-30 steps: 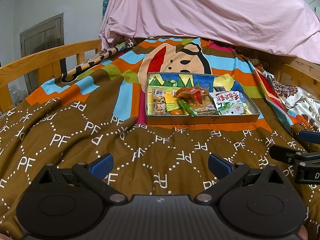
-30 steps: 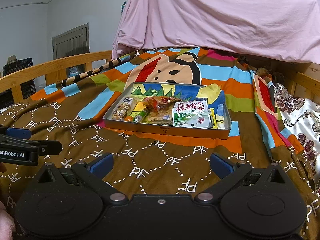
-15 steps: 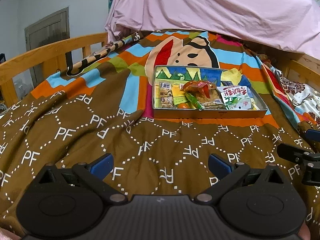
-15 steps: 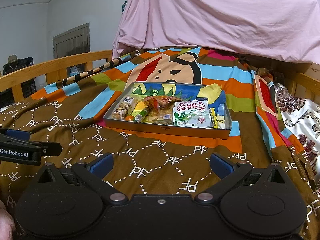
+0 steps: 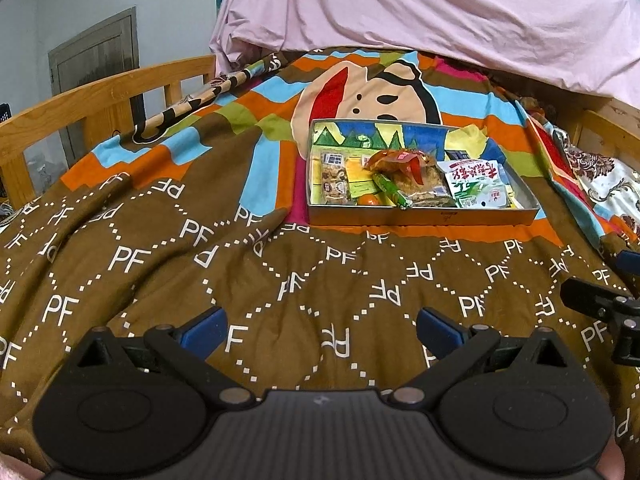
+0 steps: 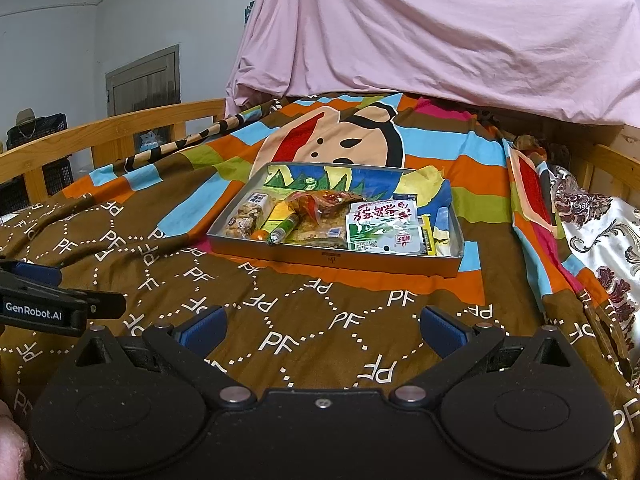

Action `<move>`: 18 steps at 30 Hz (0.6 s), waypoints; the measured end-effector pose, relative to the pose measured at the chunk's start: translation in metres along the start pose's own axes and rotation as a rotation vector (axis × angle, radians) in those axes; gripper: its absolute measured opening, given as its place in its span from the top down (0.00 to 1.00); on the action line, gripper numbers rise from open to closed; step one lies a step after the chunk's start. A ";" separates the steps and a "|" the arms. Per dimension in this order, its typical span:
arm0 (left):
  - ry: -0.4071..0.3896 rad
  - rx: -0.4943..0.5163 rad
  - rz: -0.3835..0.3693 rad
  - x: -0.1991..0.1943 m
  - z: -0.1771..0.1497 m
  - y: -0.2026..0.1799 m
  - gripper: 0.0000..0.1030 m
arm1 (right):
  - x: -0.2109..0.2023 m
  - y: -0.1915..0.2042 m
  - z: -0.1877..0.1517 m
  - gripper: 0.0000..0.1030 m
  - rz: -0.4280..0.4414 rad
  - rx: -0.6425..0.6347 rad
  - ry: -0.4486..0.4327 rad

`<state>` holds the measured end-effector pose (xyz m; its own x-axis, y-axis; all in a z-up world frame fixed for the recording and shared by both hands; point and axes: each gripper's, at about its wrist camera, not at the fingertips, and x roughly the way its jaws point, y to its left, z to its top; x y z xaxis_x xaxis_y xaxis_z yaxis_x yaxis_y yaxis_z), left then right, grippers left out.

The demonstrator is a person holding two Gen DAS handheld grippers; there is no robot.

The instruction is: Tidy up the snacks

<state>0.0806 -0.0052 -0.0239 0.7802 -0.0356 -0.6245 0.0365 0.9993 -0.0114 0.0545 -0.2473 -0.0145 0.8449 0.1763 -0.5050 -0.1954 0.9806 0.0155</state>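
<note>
On the bedspread (image 5: 280, 280), toward its far striped end, sits a metal tray (image 6: 332, 258) packed with snacks: a green-and-white packet (image 6: 384, 226) at the right, a green stick (image 6: 285, 229) and biscuits (image 6: 246, 216) at the left. Nearer, over the brown patterned part, the left gripper (image 5: 320, 326) and right gripper (image 6: 322, 326) hover well apart from the tray, both spread wide and holding nothing.

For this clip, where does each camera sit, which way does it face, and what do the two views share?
Left wrist: on the left gripper, low over the brown quilt, facing the snack tray; its own open fingers show, with the right gripper at the right edge.
Right wrist: on the right gripper, facing the same tray from further right; its open fingers show, with the left gripper at the left edge.
Shared: tray, snacks, quilt, pink sheet.
</note>
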 end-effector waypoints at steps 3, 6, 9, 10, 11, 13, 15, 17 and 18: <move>0.001 0.000 0.000 0.000 0.000 0.000 0.00 | 0.000 0.000 0.001 0.01 0.000 0.002 0.000; 0.005 -0.003 0.000 0.001 0.000 0.000 0.00 | 0.001 0.000 -0.001 0.01 -0.001 0.003 0.001; 0.013 -0.004 -0.003 0.002 0.000 0.000 0.00 | 0.001 -0.001 -0.002 0.01 -0.001 0.001 0.003; 0.014 -0.003 -0.002 0.002 0.000 0.000 0.00 | 0.001 -0.001 -0.001 0.01 -0.001 0.002 0.003; 0.014 -0.004 -0.001 0.002 0.000 0.000 0.00 | 0.001 -0.001 -0.002 0.01 -0.001 0.002 0.003; 0.016 -0.007 0.003 0.002 0.000 0.001 0.00 | 0.001 0.000 -0.001 0.01 -0.001 0.002 0.003; 0.017 -0.010 0.005 0.002 0.000 0.002 0.00 | 0.001 -0.001 -0.003 0.01 -0.002 0.002 0.004; 0.016 -0.008 0.002 0.002 0.001 0.002 0.00 | 0.002 -0.001 -0.003 0.01 -0.001 0.002 0.005; 0.017 -0.006 0.000 0.003 0.001 0.002 0.00 | 0.002 -0.001 -0.004 0.01 -0.001 0.002 0.006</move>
<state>0.0831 -0.0038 -0.0250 0.7696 -0.0355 -0.6375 0.0328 0.9993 -0.0161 0.0545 -0.2481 -0.0186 0.8423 0.1748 -0.5098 -0.1937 0.9809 0.0163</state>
